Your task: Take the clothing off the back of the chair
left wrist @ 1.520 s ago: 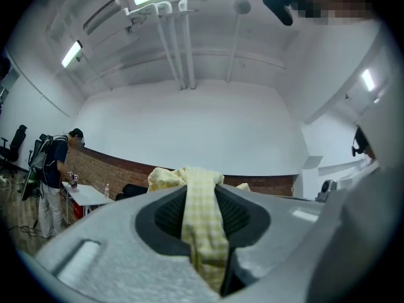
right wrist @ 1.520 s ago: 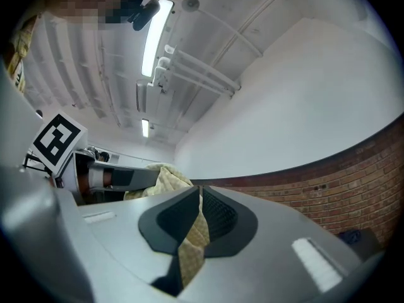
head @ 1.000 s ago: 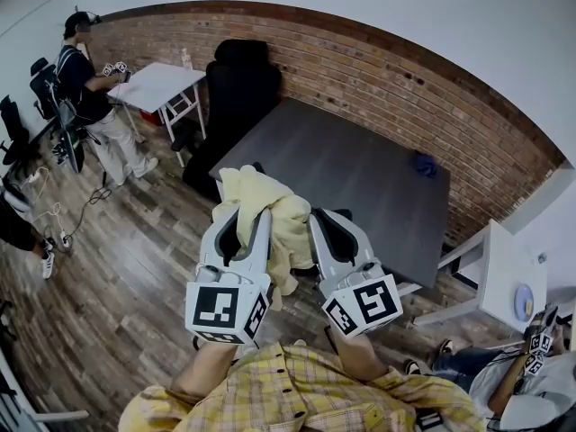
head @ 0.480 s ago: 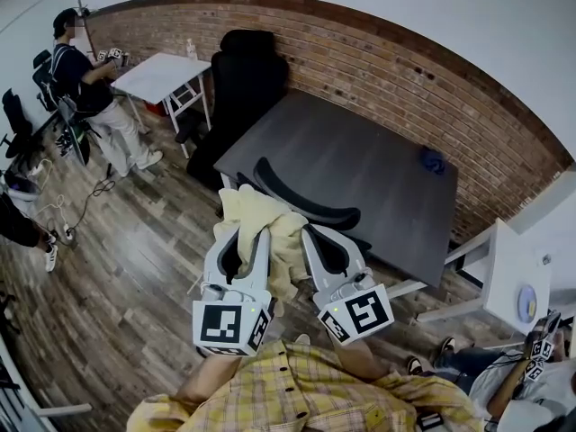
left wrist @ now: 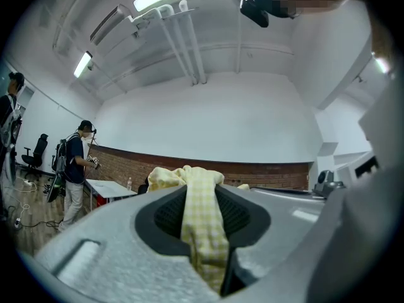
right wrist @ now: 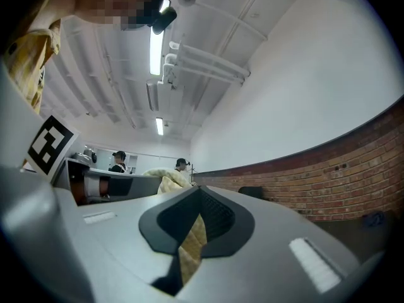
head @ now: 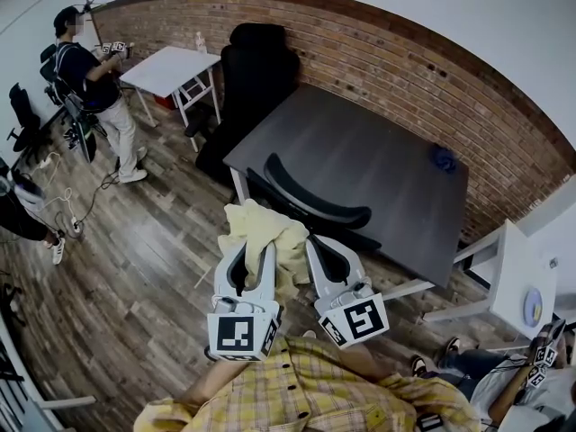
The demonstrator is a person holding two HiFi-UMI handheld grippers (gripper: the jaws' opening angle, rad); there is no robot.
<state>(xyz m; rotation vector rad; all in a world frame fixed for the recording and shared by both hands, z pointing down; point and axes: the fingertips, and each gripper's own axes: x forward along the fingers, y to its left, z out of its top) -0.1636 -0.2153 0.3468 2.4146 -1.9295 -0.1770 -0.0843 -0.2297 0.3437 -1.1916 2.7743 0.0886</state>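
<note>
A pale yellow checked piece of clothing (head: 264,238) hangs bunched between my two grippers, clear of the chair. My left gripper (head: 251,248) is shut on its left part, and a fold of the clothing (left wrist: 202,223) runs down between the left gripper's (left wrist: 202,191) jaws. My right gripper (head: 317,244) is shut on the right part, with a strip of the clothing (right wrist: 191,245) pinched in the right gripper's (right wrist: 199,197) jaws. The chair's black curved back (head: 315,202) stands bare just beyond, pushed up to the dark grey table (head: 360,151).
A small blue thing (head: 442,158) lies at the table's far right. A tall black office chair (head: 258,61) stands by the brick wall. A person (head: 94,88) works at a white table (head: 171,66) at far left. Another white table (head: 513,282) and a seated person (head: 504,385) are at right.
Both grippers have come down and back toward me with the clothing. It has slid off the chair, whose black back is now fully uncovered.
</note>
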